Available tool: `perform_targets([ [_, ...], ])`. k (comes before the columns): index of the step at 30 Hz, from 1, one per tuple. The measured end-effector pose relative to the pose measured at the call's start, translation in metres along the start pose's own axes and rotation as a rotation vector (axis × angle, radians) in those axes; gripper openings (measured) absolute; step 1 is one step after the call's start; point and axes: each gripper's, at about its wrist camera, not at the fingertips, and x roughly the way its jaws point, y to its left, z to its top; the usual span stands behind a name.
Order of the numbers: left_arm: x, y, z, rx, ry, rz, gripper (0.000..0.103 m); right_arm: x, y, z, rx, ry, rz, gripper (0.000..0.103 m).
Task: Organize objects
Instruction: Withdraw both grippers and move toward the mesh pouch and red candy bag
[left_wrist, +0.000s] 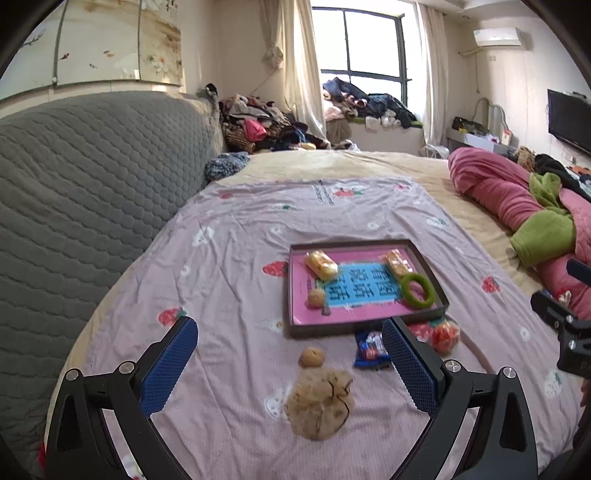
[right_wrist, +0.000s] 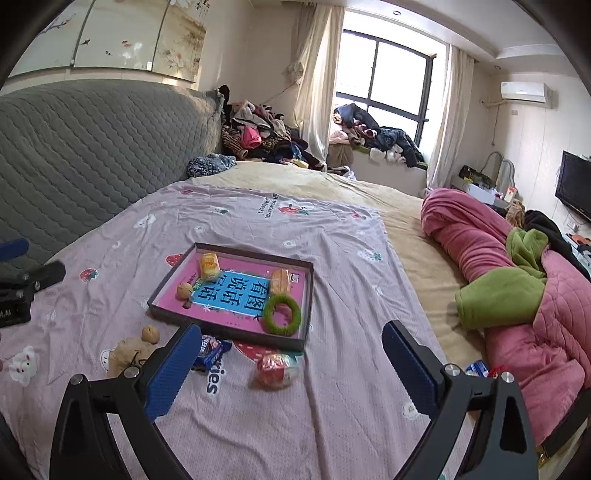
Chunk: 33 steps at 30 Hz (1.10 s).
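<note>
A shallow dark box tray (left_wrist: 364, 323) (right_wrist: 221, 332) with a pink and blue bottom lies on the bed. In it are two yellow snack packs (left_wrist: 321, 264) (right_wrist: 209, 265), a green ring (left_wrist: 418, 290) (right_wrist: 282, 314) and a walnut (left_wrist: 316, 297) (right_wrist: 183, 291). In front of it lie a walnut (left_wrist: 312, 356) (right_wrist: 151, 334), a tan cloth pouch (left_wrist: 319, 404) (right_wrist: 127, 352), a blue cookie pack (left_wrist: 369, 349) (right_wrist: 210, 350) and a red-orange snack pack (left_wrist: 445, 335) (right_wrist: 275, 371). My left gripper (left_wrist: 290, 369) is open above the pouch. My right gripper (right_wrist: 291, 369) is open over the red-orange pack.
A grey quilted headboard (left_wrist: 92, 192) stands at the left. A rolled pink and green quilt (right_wrist: 517, 280) lies at the right. Piles of clothes (left_wrist: 266, 125) sit at the far end by the window. A small blue pack (right_wrist: 478, 368) lies beside the quilt.
</note>
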Motion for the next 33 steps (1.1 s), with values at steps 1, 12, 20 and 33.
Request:
perform_targets([
  [1, 0.001, -0.001, -0.004, 0.004, 0.007, -0.002, 0.1, 0.0, -0.001, -0.002, 0.003, 0.004, 0.003, 0.099],
  [12, 0.028, -0.016, -0.037, 0.036, 0.098, -0.021, 0.1, 0.021, 0.001, -0.03, 0.008, 0.063, 0.022, 0.101],
  [20, 0.054, -0.019, -0.064, 0.049, 0.163, -0.014, 0.1, 0.04, 0.009, -0.047, -0.013, 0.092, 0.037, 0.101],
  [33, 0.098, -0.035, -0.098, 0.075, 0.247, -0.032, 0.1, 0.071, 0.007, -0.062, -0.012, 0.12, 0.026, 0.101],
])
